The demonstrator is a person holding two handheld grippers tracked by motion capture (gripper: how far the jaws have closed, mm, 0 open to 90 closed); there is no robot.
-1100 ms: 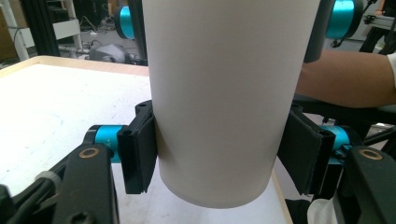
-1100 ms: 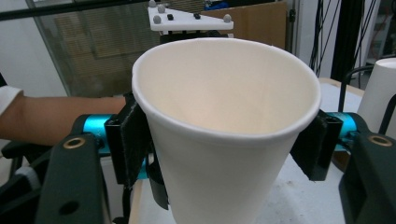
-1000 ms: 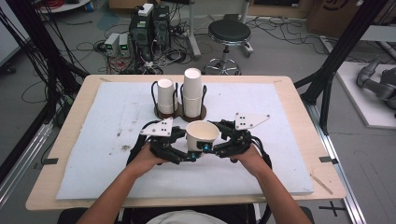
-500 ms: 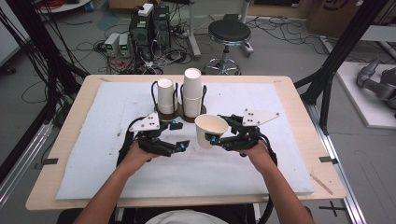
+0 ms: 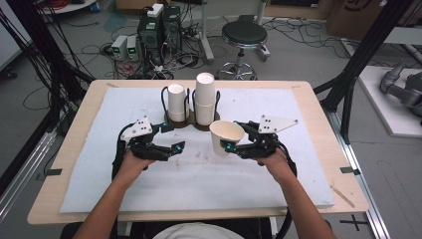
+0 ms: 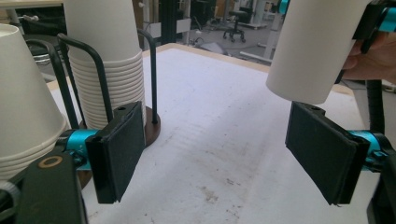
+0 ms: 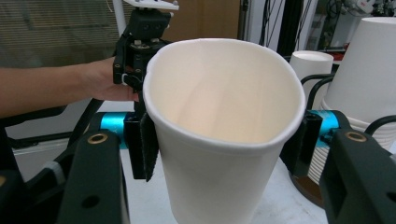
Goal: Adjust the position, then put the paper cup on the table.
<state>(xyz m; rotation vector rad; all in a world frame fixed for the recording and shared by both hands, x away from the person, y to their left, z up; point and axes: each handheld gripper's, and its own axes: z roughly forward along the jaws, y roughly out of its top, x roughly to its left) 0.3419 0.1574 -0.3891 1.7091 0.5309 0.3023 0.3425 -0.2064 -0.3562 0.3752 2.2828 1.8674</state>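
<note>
- The right tool grips a paper cup above the table; squeeze lightly.
- The left tool, jaws just spread wide and empty, should keep clear of the cup stacks.

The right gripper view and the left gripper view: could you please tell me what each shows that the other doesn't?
The right gripper view alone looks into the single paper cup, its rim squeezed oval between the right claw jaws. The left gripper view alone shows the left claw, its jaws just opened with nothing between them, and the cup's flat underside. Both show that cup, the two upside-down cup stacks in their wire holder, and the white table cover.
</note>
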